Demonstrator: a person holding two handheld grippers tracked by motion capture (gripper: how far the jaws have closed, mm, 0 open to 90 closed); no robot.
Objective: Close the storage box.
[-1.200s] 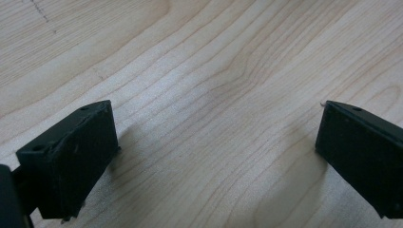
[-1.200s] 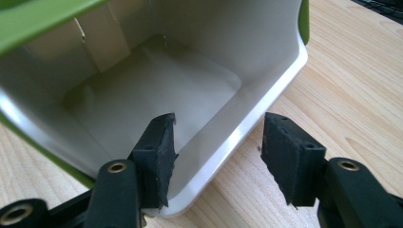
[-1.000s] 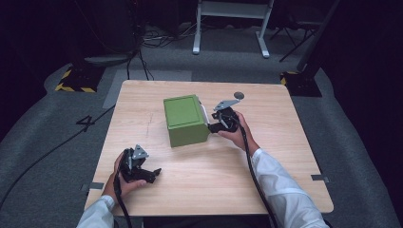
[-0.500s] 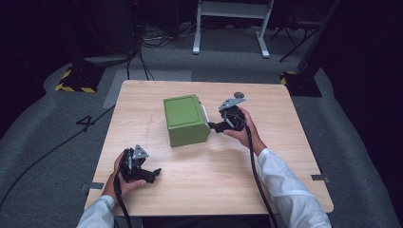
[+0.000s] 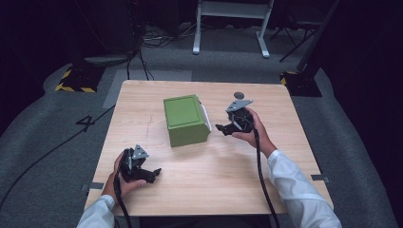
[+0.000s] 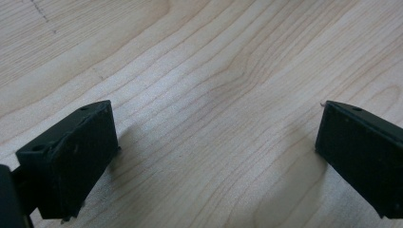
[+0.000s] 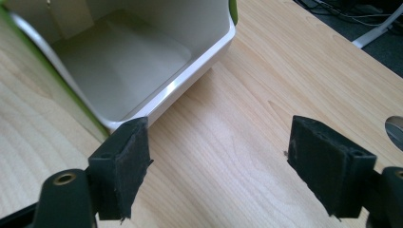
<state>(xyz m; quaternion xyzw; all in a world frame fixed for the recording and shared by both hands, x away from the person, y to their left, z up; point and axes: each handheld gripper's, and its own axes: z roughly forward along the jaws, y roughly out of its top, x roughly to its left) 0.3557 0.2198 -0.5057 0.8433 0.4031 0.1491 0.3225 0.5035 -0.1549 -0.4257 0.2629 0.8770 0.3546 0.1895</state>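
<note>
- Light wood table (image 5: pixel 228 175), grain visible; person's forearms in white sleeves enter from the near edge in the high view.
- Left hand (image 5: pixel 124 176) rests low on the near left part of the table, holding the left gripper (image 5: pixel 153 174), which points toward the right across the table.
- Left gripper view: left gripper (image 6: pixel 216 152) has black fingers (image 6: pixel 71 159) spread wide, nothing between them but bare table; the far finger is cut off at the frame's right edge.
- Right hand (image 5: pixel 252 130) sits mid-table on the right side, wrist angled in, with the right gripper (image 5: pixel 219 128) aimed left at the box; a grey plate is on top and a black cable trails back along the forearm.
- Right gripper view: right gripper (image 7: pixel 218 164) has fingers (image 7: pixel 124 164) wide apart, gripping nothing.
- Green box (image 5: pixel 185 119) lies on its side near the table centre, open mouth facing the right gripper, just beside it but apart in the high view.
- Green box (image 7: pixel 119 61) in the right gripper view: white inside, green outer skin, its white rim just above the left-hand finger tip; contact there is hard to judge.
- Box's top part is cut off by the frame in that view; its inside looks empty as far as seen.
- Small dark round spot (image 5: pixel 239 95) on the table beyond the right gripper; can't make out what it is.
- Grey floor (image 5: pixel 57 123) beyond, with a yellow-black striped block (image 5: pixel 76 78) and a white stand (image 5: pixel 230 23) in the dim background.
</note>
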